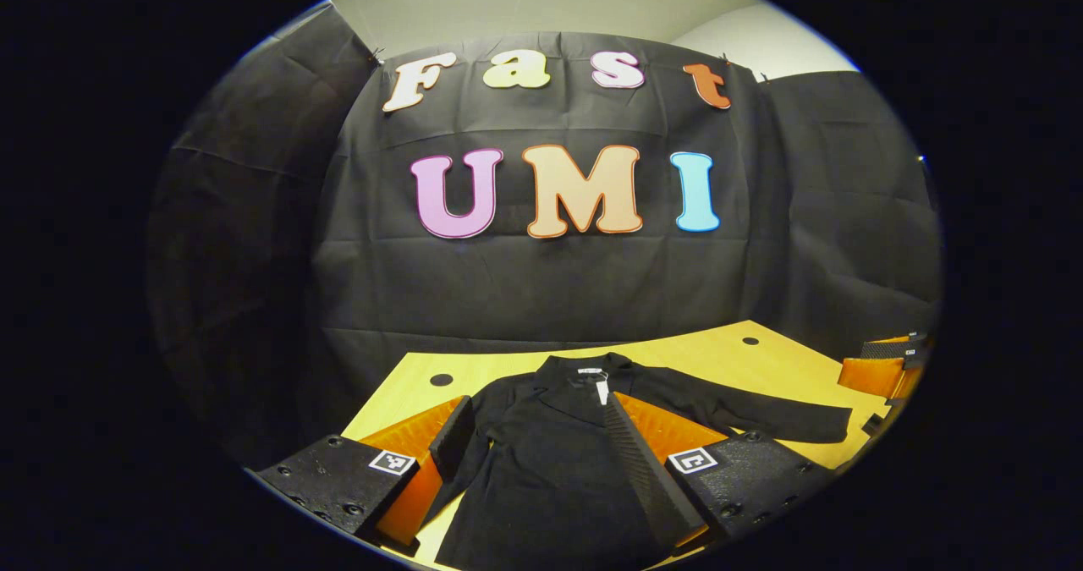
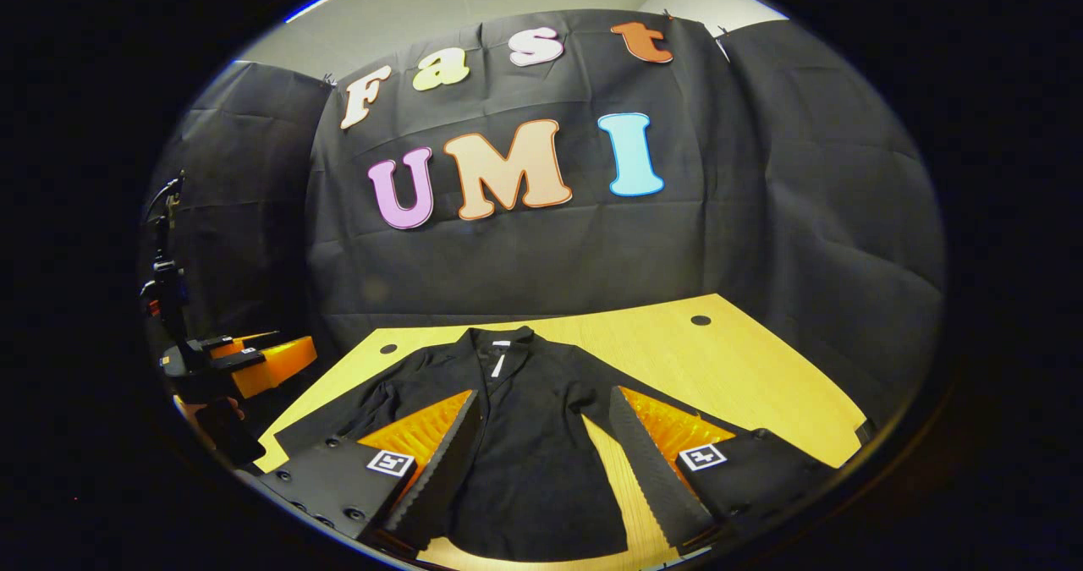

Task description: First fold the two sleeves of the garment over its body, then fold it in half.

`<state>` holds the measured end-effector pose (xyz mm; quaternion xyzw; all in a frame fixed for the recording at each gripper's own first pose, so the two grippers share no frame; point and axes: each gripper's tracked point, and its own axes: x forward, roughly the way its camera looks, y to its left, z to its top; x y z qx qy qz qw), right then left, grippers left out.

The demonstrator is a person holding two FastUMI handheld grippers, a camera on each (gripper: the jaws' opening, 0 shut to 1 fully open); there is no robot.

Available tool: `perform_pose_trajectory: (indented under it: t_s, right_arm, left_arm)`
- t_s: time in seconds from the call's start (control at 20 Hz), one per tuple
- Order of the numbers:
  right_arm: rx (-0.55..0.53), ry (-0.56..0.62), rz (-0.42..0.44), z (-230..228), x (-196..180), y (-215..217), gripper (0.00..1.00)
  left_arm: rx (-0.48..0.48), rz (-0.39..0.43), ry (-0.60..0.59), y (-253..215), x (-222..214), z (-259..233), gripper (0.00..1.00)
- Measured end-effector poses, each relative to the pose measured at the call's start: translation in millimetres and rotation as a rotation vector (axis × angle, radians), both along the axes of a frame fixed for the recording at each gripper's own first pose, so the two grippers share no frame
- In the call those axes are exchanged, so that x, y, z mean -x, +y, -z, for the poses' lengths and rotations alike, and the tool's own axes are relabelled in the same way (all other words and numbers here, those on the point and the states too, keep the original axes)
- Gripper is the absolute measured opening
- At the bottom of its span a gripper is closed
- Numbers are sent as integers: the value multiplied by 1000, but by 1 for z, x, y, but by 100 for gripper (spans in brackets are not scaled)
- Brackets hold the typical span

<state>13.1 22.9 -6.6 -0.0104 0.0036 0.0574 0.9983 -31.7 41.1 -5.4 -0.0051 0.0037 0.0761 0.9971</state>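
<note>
Yellow wooden table, black garment spread flat on it

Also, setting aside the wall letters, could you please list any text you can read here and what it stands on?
White neck tag on the black jacket: too small to read.
Square markers on the left hand-held gripper: coded patterns, no words.
Nothing else carries readable text.

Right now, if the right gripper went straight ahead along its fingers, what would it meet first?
Probably the black long-sleeved garment lying flat on the yellow wooden table: the open right gripper points over its body toward the collar. Depth is unclear, so it might pass above.
</note>
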Motion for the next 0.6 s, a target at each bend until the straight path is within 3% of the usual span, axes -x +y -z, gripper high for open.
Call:
perform_pose_trajectory:
  t_s: [0.3,0.45,0.55,0.6]
  right_arm:
    - [-11,-6,31,-4,-4,-22,97]
    - [-46,-28,91,-13,-7,-57,93]
    - [-66,-40,142,-18,-12,-86,97]
    - [-78,-39,166,-18,-13,-101,93]
  left_arm:
    - [12,-25,-3,5,4,2,92]
    - [22,-45,-6,9,8,3,92]
    - [23,-66,-8,13,12,4,92]
    - [23,-77,-8,15,14,3,92]
